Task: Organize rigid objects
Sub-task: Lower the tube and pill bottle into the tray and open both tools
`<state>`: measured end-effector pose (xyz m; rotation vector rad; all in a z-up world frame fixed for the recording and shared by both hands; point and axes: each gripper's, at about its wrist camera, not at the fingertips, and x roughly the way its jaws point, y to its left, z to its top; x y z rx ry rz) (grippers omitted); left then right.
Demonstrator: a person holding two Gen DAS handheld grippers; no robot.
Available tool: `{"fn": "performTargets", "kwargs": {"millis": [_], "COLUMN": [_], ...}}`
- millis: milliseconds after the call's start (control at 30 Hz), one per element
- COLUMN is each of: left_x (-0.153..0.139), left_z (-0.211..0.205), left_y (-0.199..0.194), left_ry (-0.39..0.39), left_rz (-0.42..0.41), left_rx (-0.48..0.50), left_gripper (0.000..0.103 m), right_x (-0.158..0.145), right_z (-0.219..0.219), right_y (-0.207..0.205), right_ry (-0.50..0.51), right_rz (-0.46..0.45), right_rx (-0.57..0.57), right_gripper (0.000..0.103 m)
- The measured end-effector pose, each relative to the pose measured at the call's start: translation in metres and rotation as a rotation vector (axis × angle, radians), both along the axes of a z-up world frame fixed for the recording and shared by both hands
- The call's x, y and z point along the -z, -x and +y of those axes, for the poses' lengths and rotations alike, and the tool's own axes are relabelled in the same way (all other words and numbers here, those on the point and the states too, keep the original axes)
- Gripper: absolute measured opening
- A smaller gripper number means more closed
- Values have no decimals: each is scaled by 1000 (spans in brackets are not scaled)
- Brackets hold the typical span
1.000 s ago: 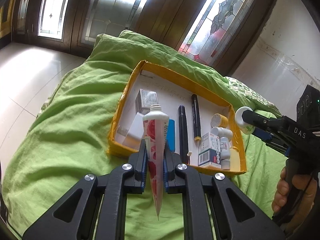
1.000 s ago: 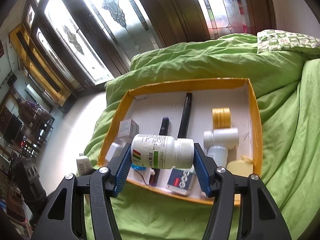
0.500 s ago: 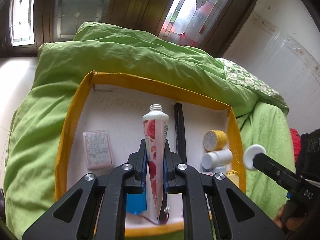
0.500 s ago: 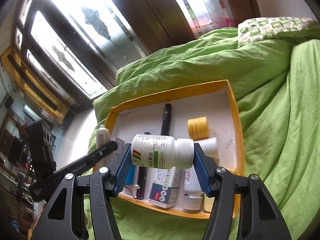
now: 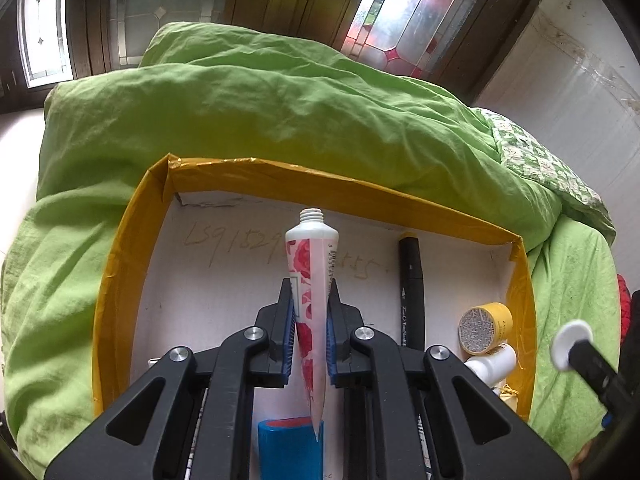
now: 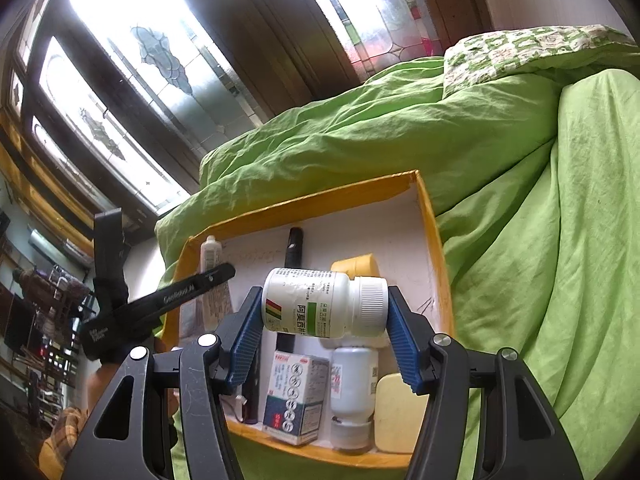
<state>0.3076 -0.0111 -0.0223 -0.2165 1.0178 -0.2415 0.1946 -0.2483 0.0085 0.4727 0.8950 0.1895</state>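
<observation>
Left gripper point(image 5: 311, 322) pinching a rose-print tube point(image 5: 310, 276), uncapped neck pointing away, held over the bare floor of the yellow-rimmed box point(image 5: 120, 264) on the green duvet point(image 5: 280, 100). Right gripper point(image 6: 325, 316) clamped end to end on a white pill bottle point(image 6: 316, 306), lying crosswise above the black marker point(image 6: 294, 246), yellow jar point(image 6: 356, 266) and small carton point(image 6: 298, 392) at the box's right side.

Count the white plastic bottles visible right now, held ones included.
2: a white pill bottle clamped sideways in the right gripper, and another white bottle lying in the yellow tray beneath it. Others may be hidden.
</observation>
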Motion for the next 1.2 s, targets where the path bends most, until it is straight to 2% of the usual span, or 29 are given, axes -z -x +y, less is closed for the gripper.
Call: {"fn": "performTargets", "kwargs": {"millis": [233, 433, 833, 933, 967, 1067, 1200], "left_x": [8, 8, 8, 7, 7, 1, -15], "left_z": [8, 9, 4, 4, 3, 3, 3], "left_y": [1, 3, 10, 13, 14, 22, 39], "left_ry": [19, 8, -53, -70, -76, -80, -75], "left_rz": [4, -11, -48, -53, -54, -71, -106], "left_rx": [0, 14, -6, -9, -7, -10, -28], "left_gripper": [10, 11, 12, 13, 17, 45, 51], "right_x": [0, 18, 51, 50, 50, 40, 20], "right_z": [-9, -5, 18, 20, 19, 19, 17], "right_y": [-33, -72, -87, -84, -82, -74, -56], "right_ry": [26, 84, 229, 235, 226, 206, 188], "right_rz": [8, 59, 100, 82, 78, 52, 1], "right_rx": [53, 2, -86, -81, -78, -65, -43], "right_gripper": [54, 54, 54, 57, 62, 67, 68]}}
